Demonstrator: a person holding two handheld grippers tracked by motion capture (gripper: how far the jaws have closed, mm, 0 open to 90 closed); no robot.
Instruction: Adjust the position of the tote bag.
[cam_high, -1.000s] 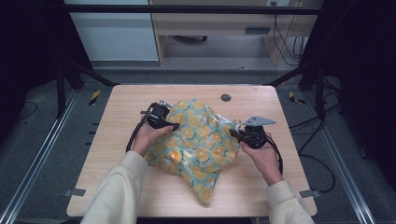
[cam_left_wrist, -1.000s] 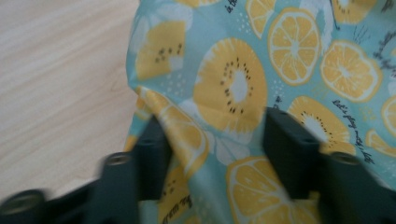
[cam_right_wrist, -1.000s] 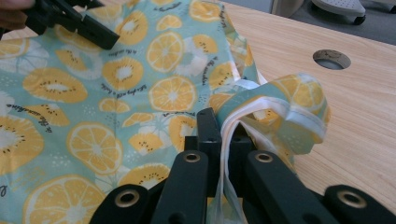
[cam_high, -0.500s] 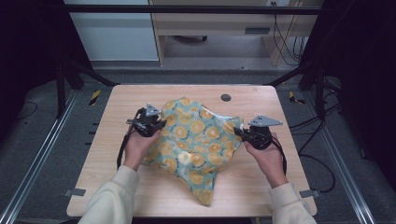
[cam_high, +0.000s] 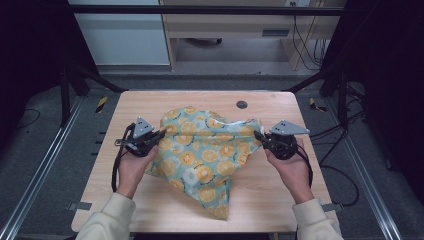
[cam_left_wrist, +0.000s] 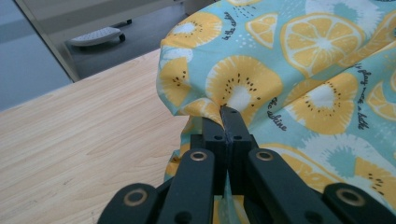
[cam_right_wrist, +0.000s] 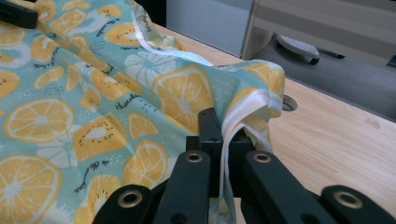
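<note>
A pale wooden table (cam_high: 150, 200) stood inside a dark metal frame, with a grey floor around it and a light cabinet beyond its far edge. Near that far edge a small round dark inset (cam_high: 242, 104) sat in the tabletop, beyond and a little inward of the right gripper.

Between the two grippers lay a teal cloth printed with orange and lemon slices (cam_high: 207, 150), crumpled and spread across the middle of the table, one pointed end trailing toward the person's side.

The left gripper (cam_high: 159, 136), held in the person's left hand (cam_high: 131, 167), had just finished closing; its black jaws were pinched tight on a fold at the cloth's edge. In the left gripper view the fabric (cam_left_wrist: 289, 84) bunched right at the jaw tips and billowed up and away beyond them, with bare wood off to the jaws' left.

The right gripper (cam_high: 259, 137), in the right hand (cam_high: 292, 167), was likewise clamped on the cloth's opposite edge. In the right gripper view a white hem (cam_right_wrist: 247, 116) ran down between its closed jaws, the printed fabric spreading off to their left.
</note>
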